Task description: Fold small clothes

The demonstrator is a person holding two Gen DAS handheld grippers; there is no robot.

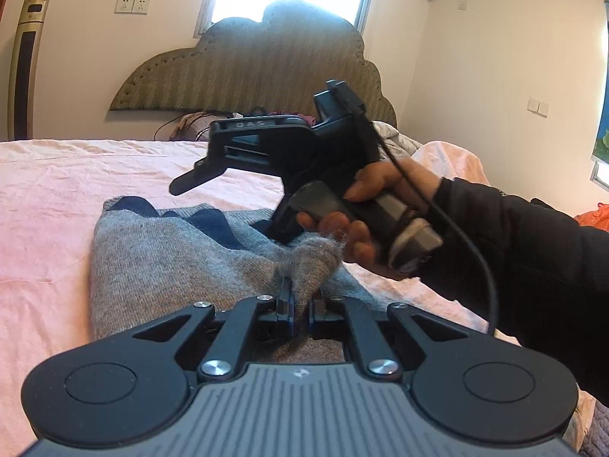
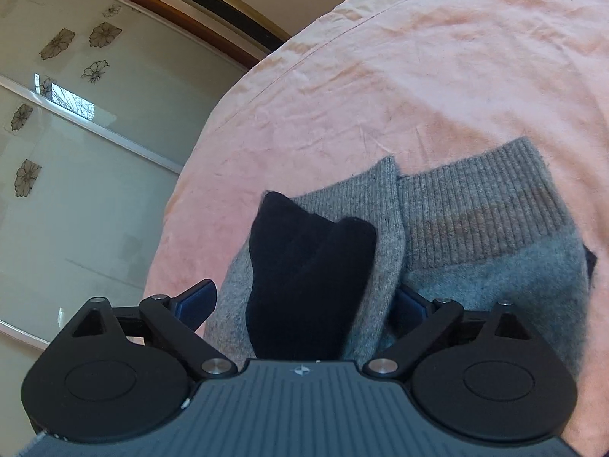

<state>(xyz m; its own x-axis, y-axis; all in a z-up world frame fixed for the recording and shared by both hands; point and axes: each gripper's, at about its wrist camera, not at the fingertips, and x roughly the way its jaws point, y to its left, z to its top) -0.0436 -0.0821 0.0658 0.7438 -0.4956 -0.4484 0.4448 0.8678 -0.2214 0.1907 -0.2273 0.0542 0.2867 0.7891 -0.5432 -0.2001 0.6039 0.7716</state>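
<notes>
Nearest, the left gripper [image 1: 300, 301] is pinched tight on a tuft of the grey sweater [image 1: 160, 262] lying on the pink bedsheet [image 1: 57, 198]. Further off, the right gripper [image 2: 304, 304] gapes around its dark-trimmed folded edge, gripping nothing; mid-fold, it should clamp next.

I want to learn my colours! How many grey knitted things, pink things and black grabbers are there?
Grey knitted sweater with dark blue patches: 1
Pink bed sheet: 1
Black handheld grippers, left gripper and right gripper: 2
Total: 4

Left hand-held gripper [image 1: 300, 304] clamped; right [image 2: 304, 304] agape
</notes>
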